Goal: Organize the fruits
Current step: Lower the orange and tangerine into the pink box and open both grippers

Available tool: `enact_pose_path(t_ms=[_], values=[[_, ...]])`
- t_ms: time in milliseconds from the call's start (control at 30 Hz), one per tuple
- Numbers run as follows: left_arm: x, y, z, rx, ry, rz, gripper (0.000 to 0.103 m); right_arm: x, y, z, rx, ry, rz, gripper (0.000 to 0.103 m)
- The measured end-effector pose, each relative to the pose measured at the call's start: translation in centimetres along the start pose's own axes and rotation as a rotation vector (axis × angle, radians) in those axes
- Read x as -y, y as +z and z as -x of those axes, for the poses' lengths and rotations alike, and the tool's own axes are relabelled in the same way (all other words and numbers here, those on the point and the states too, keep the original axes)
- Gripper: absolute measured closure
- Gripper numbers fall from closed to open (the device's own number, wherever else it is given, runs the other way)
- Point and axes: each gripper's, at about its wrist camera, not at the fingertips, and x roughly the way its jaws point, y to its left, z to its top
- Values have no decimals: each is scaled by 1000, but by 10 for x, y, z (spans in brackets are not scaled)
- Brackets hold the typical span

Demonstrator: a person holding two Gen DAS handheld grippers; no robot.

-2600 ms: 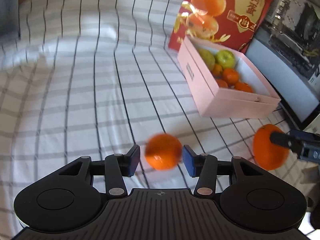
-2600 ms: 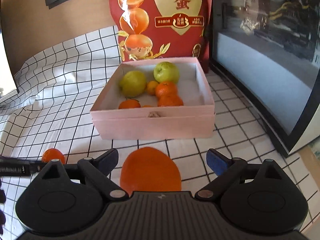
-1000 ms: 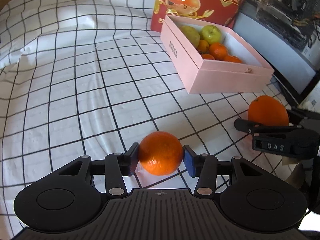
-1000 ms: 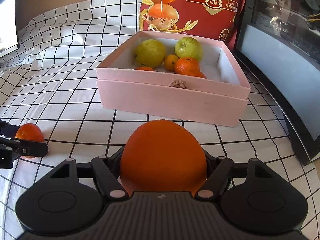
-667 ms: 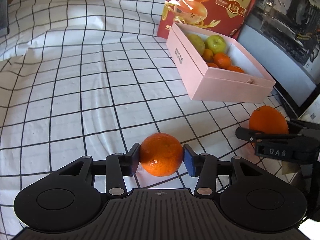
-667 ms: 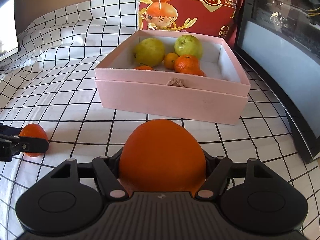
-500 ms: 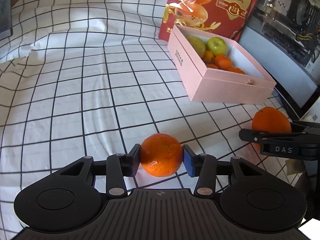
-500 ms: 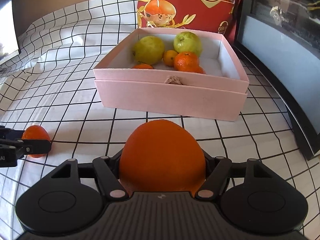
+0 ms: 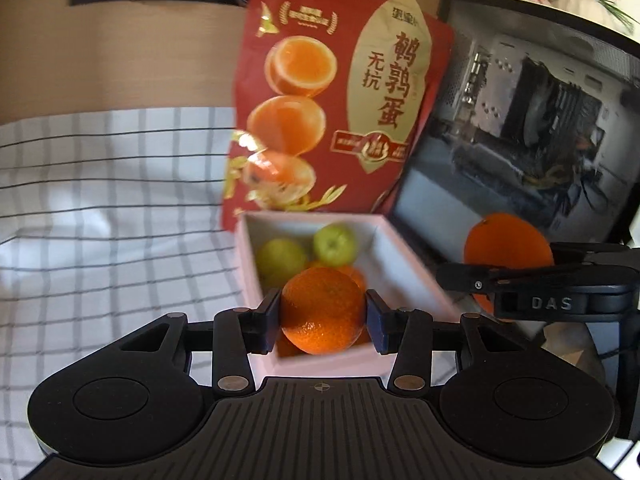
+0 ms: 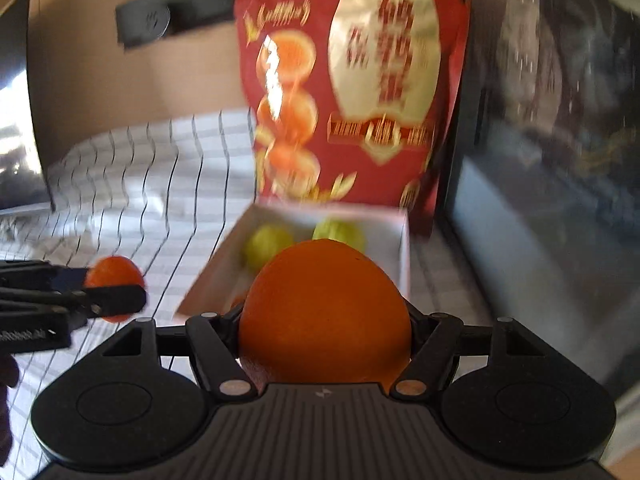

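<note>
Our left hand-held gripper (image 9: 323, 314) clamps a small mandarin (image 9: 322, 309) between its pads, lifted clear of the checked cloth (image 9: 100, 208). The pink box (image 9: 404, 272), near the worktop's back edge, lies straight ahead and below. Our right hand-held gripper (image 10: 325, 322) grips the big orange (image 10: 325, 312); we judge both about equally near.

A big red bag (image 9: 336, 120) with egg pictures stands on a white cloth with black lines (image 9: 100, 208) — next to a dark computer case (image 9: 532, 120).
</note>
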Motion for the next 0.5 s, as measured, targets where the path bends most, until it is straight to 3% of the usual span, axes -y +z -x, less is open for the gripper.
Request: enact_pose_path(t_ms=[67, 200, 300, 400, 500], values=[[5, 8, -26, -24, -2, 13, 53, 10, 17, -5, 6, 6, 6, 32], [-3, 6, -92, -162, -3, 111, 53, 27, 33, -16, -8, 12, 8, 32], [-6, 0, -97, -97, 29, 117, 54, 41, 35, -27, -33, 39, 12, 32], [-21, -5, -68, -13, 18, 240, 54, 45, 29, -39, -41, 14, 51, 32], [-27, -19, -32, 42, 120, 272, 54, 45, 28, -58, -89, 55, 53, 32]])
